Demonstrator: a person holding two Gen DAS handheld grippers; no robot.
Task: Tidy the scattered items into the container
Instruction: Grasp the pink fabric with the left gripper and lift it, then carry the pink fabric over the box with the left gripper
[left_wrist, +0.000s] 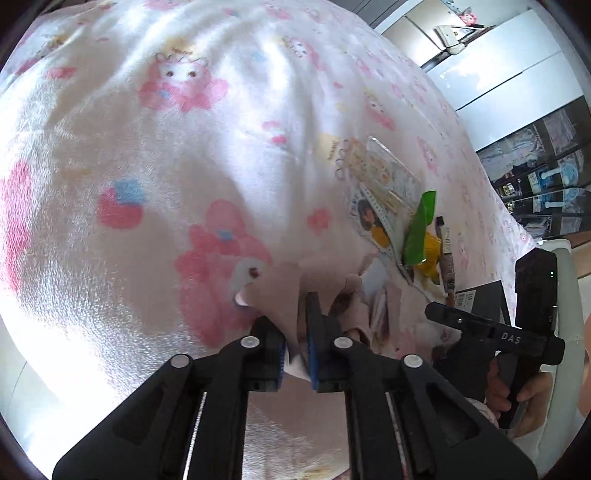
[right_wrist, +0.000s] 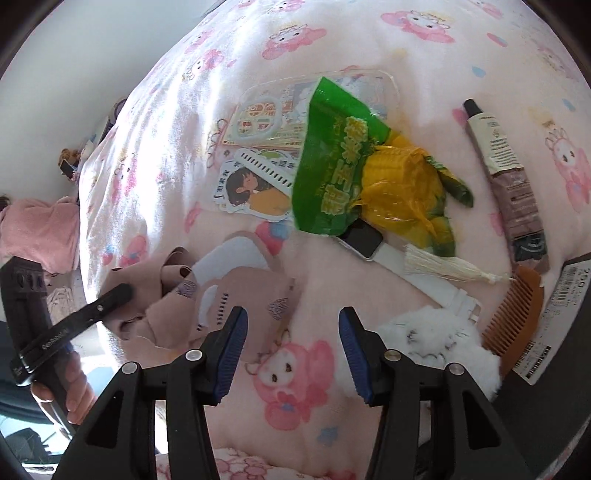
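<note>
My two grippers over the blanket (right_wrist: 369, 44)
My left gripper (left_wrist: 295, 343) has cloth (left_wrist: 280, 291) between its half-open jaws; my right gripper (right_wrist: 290, 347) is open and empty, near the snack bag (right_wrist: 343, 162) and comb (right_wrist: 517, 317)

Background: bedding and room furniture

Blanket (right_wrist: 295, 373) with pink cartoon-animal print covers the surface. White cabinet (left_wrist: 491, 74) stands beyond it. Pink towel (right_wrist: 40, 229) lies at its far edge.

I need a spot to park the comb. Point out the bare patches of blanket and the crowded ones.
Bare blanket lies beyond the green snack bag, left of the tube, and between the open right claw pads. Crowded: bag, stickers, phone, tassel, comb and pink socks.
</note>
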